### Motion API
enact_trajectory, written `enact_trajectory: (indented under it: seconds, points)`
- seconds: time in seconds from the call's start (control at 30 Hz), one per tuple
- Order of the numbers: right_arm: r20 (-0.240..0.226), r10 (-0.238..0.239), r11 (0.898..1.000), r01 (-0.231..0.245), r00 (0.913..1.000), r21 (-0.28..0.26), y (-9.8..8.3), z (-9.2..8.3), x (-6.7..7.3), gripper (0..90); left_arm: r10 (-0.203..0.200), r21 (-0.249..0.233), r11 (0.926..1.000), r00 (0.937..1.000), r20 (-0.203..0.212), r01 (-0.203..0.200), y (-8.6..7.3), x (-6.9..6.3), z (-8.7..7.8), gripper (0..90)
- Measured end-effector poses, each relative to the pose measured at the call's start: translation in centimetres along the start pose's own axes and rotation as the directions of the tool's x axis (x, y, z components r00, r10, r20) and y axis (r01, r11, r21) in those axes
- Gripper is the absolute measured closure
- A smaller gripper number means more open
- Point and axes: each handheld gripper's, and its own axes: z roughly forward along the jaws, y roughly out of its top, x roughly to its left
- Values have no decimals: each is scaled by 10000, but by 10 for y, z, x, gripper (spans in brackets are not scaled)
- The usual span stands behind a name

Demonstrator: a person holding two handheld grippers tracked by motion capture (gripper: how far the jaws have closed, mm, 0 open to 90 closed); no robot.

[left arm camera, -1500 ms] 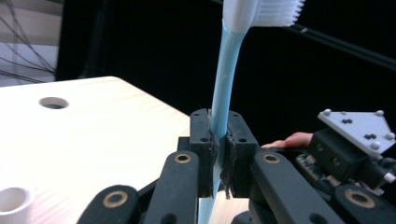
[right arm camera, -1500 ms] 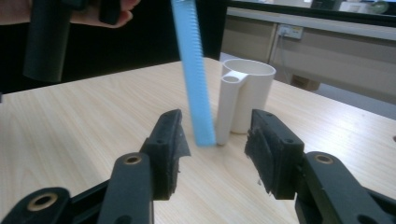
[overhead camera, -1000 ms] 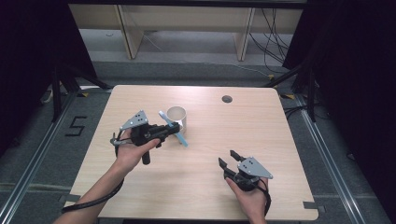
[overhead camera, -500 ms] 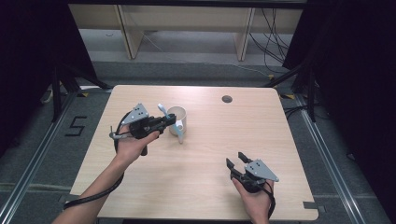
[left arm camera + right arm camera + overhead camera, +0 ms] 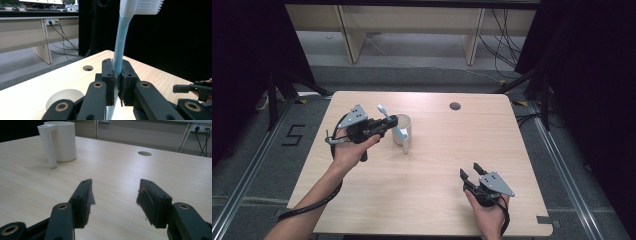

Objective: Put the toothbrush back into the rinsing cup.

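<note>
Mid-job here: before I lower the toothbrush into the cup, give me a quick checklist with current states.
1. Left gripper clamped on the toothbrush handle: ok.
2. Cup upright on the table: ok.
3. Cup mouth free of objects: cannot tell.
4. Brush tip lined up over the cup mouth: cannot tell; in the high view it crosses the rim.
5. Right gripper open, holding nothing, parked away from the cup: ok.

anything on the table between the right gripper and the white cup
Nothing: in the right gripper view, only bare tabletop runs from the open right gripper to the white cup. The high view shows the same bare stretch.
</note>
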Motion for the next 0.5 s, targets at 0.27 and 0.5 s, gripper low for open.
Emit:
enact_trajectory:
  seconds: [0.27,0.5]
  points:
    - [4,-80,9999,80,10000,-73,-1,0,-2,456,133,-63,9999,9999,-46,-133,9,1,0,832]
    - [65,-14,10000,14,10000,40,-2,0,-2,456,217,-35,9998,9996,-162,-217,12,4,1,832]
